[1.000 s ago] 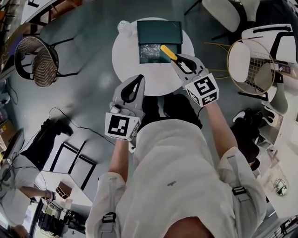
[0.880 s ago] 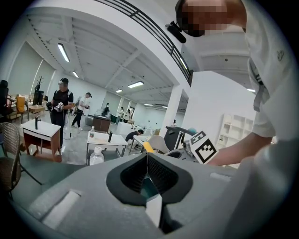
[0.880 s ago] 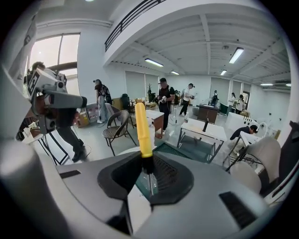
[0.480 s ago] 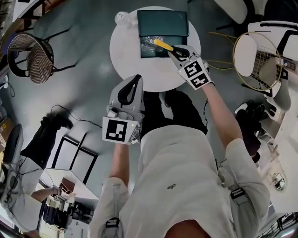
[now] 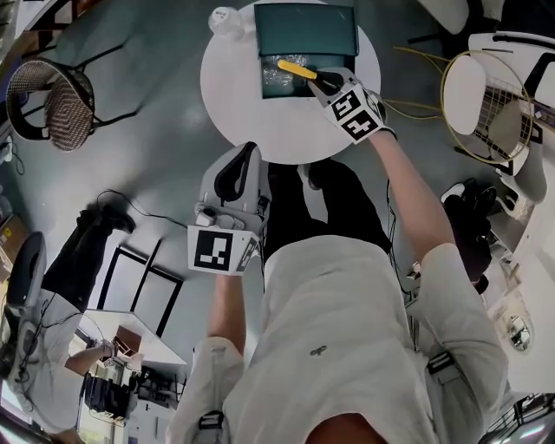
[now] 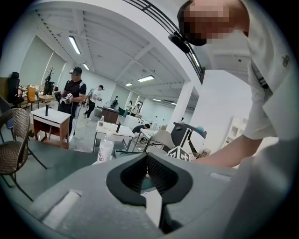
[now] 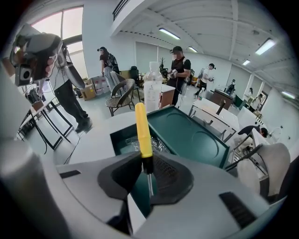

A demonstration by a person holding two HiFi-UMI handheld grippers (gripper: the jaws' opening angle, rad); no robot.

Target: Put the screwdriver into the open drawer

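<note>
A screwdriver with a yellow handle (image 5: 296, 69) (image 7: 142, 130) is clamped at its black collar in my right gripper (image 5: 327, 81) (image 7: 145, 163), its handle sticking out past the jaws. It hangs over the open drawer (image 5: 295, 81) (image 7: 122, 140) of a dark green box (image 5: 305, 28) (image 7: 191, 133) on a round white table (image 5: 247, 95). Crinkled clear plastic (image 7: 156, 145) lies in the drawer. My left gripper (image 5: 241, 166) (image 6: 147, 170) is held back at the table's near edge, its jaws together on nothing.
A clear plastic bottle (image 5: 222, 19) (image 7: 153, 91) stands on the table left of the box. A wicker chair (image 5: 48, 100) is at the left and a white wire-frame chair (image 5: 486, 100) at the right. Cables (image 5: 130, 217) lie on the floor. Other people stand across the room.
My right gripper has gone forward and down with the screwdriver, from the table's right side to over the open drawer. The left gripper has sunk a little.
</note>
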